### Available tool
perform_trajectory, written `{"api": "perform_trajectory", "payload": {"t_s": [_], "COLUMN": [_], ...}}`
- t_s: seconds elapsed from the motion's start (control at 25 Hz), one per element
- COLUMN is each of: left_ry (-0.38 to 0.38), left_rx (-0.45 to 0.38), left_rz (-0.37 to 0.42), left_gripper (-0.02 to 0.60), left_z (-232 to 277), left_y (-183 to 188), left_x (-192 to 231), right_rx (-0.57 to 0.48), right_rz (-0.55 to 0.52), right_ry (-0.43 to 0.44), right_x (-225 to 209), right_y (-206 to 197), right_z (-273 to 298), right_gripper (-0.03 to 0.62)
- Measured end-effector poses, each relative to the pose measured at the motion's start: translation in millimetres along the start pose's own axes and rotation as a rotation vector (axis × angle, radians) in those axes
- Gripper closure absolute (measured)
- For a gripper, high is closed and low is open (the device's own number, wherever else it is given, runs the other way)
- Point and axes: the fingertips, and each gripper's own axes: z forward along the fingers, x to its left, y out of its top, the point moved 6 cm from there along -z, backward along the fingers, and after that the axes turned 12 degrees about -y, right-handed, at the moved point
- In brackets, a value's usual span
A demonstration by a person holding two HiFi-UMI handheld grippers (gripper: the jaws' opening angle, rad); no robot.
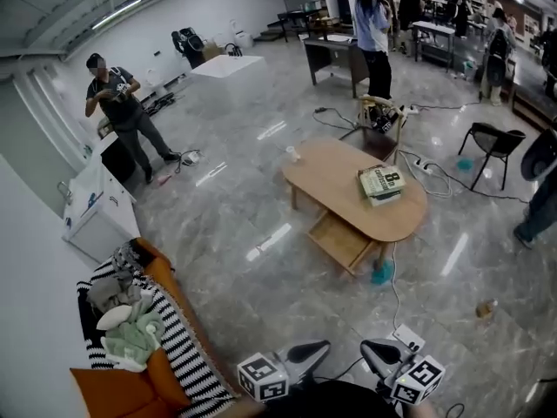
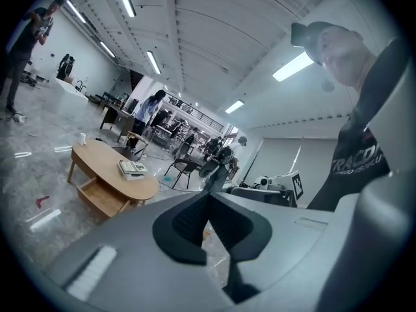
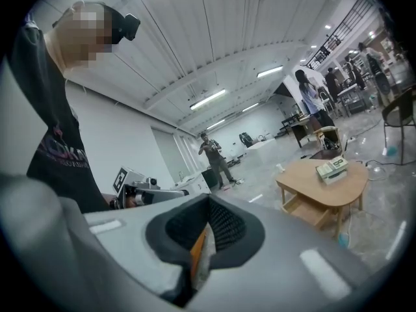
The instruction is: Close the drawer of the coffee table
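1. Head view, left: the left gripper (image 1: 320, 348) is held low at the bottom edge. Its jaws are pressed fully together and nothing is caught between them.
2. Centre: the coffee table (image 1: 335, 174) stands well apart from both grippers, across open floor. Its drawer (image 1: 341, 240) is pulled out on the near side, and nothing can be made out inside it. The step in hand is judged to be the approach.
3. The drawer front is best met squarely and near its middle, so that it is driven straight in and not skewed. No grip is needed, since closed jaws can serve as a blunt pusher.
4. Right of the drawer: a teal object (image 1: 381, 273) lies just beside the table leg. From there a white cable (image 1: 393, 301) runs to a power strip (image 1: 407, 336) on the floor near the grippers. These are better stepped around than over.
5. Right: the right gripper (image 1: 370, 349) is likewise closed tight and empty.
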Motion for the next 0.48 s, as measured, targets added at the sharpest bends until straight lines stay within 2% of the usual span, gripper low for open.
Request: {"api": "perform_trajectory", "payload": {"t_s": [0.28,0.48], "left_ry": [0.054,0.068], "left_rx": [-0.036,-0.044], "left_rz": [0.015,-0.043], "left_gripper": [0.58,0.58], "left_z": [-13.5,-23.9], "left_y": [14.5,6.1], "left_x": [29.7,55.4], "right_rx": [0.021,0.054], "right_rz": [-0.006,0.003], "right_ry": [0.05,0.029], "right_x": [-8.7,-14.2], "right_y": [2.6,-0.6], "right_z": [36.7,55.6], "right_gripper": [0.592,0.592]}}
